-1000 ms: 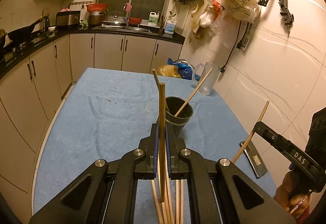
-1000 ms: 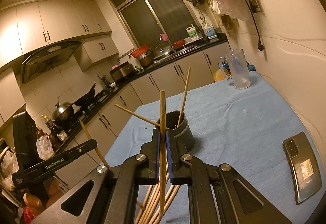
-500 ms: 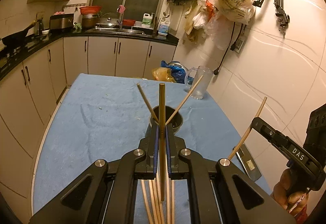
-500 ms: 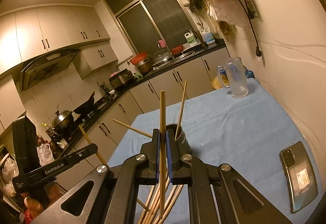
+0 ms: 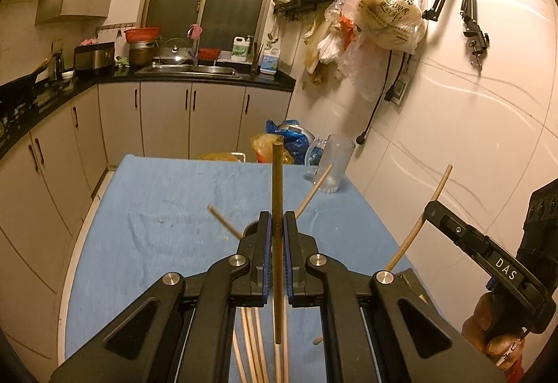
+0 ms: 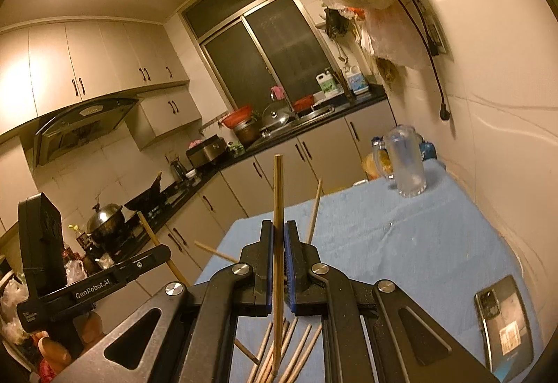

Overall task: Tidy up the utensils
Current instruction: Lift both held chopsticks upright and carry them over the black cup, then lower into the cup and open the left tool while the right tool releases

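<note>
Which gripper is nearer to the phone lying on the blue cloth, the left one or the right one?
Right. The phone lies on the cloth just right of the right gripper. The left gripper works farther left, beyond the right one.

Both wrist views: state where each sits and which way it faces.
Left wrist view: sits on the left tongs, facing down the blue table toward the sink; its chopstick, the right tongs and a hand show.
Right wrist view: sits on the right tongs, facing the stove corner; the left tongs show.
Shared: glass mug, loose chopsticks, hanging bag.
</note>
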A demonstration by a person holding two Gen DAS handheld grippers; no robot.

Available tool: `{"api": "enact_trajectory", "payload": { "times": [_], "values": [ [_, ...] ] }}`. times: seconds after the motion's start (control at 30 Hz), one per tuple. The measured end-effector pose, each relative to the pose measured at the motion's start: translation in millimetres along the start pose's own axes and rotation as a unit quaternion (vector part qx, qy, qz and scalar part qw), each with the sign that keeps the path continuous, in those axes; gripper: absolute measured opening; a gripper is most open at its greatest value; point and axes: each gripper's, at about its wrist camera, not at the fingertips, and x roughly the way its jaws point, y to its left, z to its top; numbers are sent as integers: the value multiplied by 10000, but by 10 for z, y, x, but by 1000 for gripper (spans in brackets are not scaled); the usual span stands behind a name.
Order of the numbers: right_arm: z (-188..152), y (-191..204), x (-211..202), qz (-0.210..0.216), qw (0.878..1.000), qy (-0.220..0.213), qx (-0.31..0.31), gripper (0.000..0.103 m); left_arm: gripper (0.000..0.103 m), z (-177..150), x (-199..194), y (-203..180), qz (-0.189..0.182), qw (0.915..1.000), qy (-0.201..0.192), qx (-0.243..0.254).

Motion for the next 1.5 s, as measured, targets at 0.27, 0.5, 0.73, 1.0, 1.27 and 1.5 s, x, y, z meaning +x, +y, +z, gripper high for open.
{"api": "enact_trajectory", "payload": {
  "times": [0.27,0.5,0.73,1.0,1.27,1.5],
  "values": [
    [238,37,90,-21,9998,-198,-37,6,6,289,73,2,37,9999,-145,-46],
    [445,24,251,-116,9993,-355,-29,7,6,620,108,50,171,9989,-441,-62],
    [644,29,515,-233,9986,-474,-42,6,6,853,281,112,152,9978,-600,-241],
    [637,8,880,-391,9982,-438,-78,6,6,763,627,146,102,9986,-417,-294],
    [463,-130,1179,-550,9983,-180,-76,6,6,529,911,225,137,9996,-154,-211],
    [288,-259,1324,-623,9980,89,-28,6,6,364,1088,354,370,9992,-173,-57]
  ]
}}
